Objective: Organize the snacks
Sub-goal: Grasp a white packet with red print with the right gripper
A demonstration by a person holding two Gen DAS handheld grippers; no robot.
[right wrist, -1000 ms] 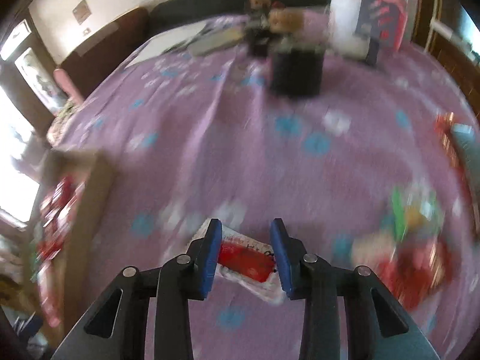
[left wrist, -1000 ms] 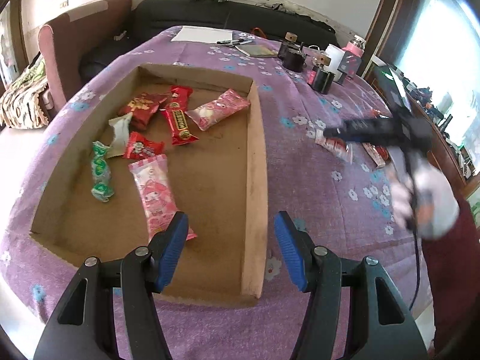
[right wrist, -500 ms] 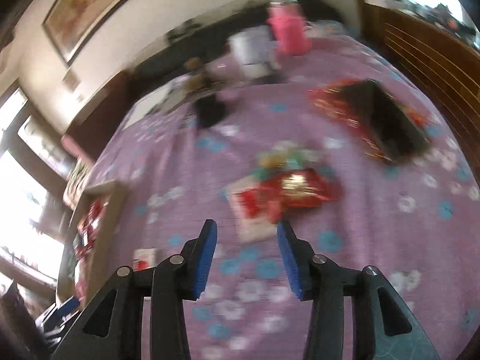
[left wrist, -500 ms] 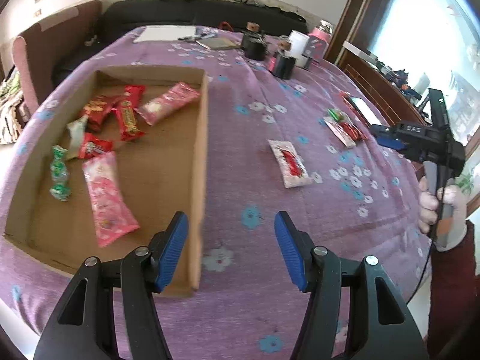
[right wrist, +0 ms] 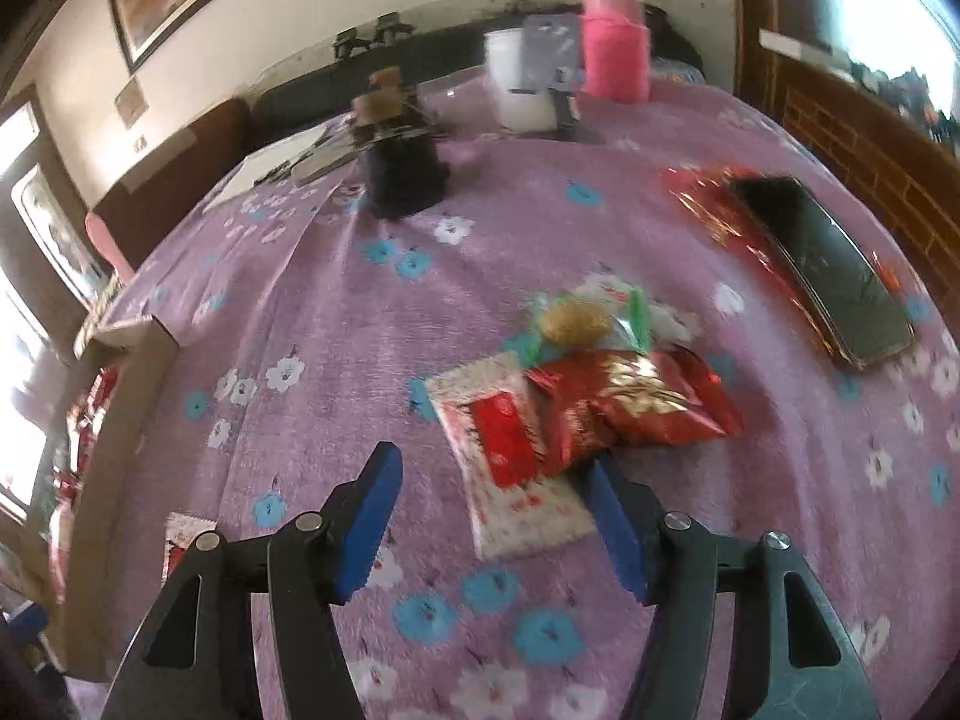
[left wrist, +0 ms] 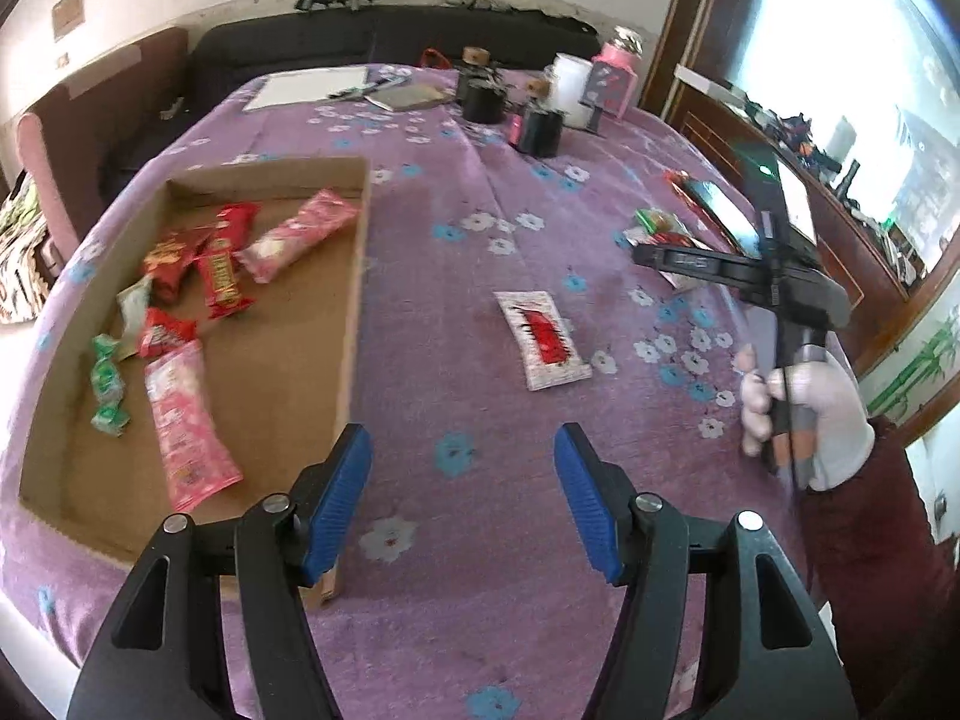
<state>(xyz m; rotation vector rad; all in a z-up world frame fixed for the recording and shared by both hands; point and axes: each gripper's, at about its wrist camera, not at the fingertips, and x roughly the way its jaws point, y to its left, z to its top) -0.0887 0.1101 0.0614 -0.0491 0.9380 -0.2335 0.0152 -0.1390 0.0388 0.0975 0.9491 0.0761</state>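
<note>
Jaws spread wide on both grippers, empty.

We record a purple tablecloth (left wrist: 456, 312) patterned with white and blue flowers; a brown cardboard tray (left wrist: 354, 276); a white sachet (left wrist: 543, 339) with red centre; a shiny red foil packet (right wrist: 630, 408); a pink bottle (right wrist: 615, 54); blue gripper pads (left wrist: 336, 498).

Left gripper (left wrist: 462, 495) occupies the lower centre of the frame, jaws spread wide, nothing between them. Cardboard tray (left wrist: 354, 276) at left holds several snack packets, among them a pink packet (left wrist: 186, 426). A white-and-red sachet (left wrist: 543, 339) lies alone on the purple floral cloth (left wrist: 456, 312) at centre. Right gripper (left wrist: 651, 255) is held at right by a gloved hand (left wrist: 804, 408).
</note>
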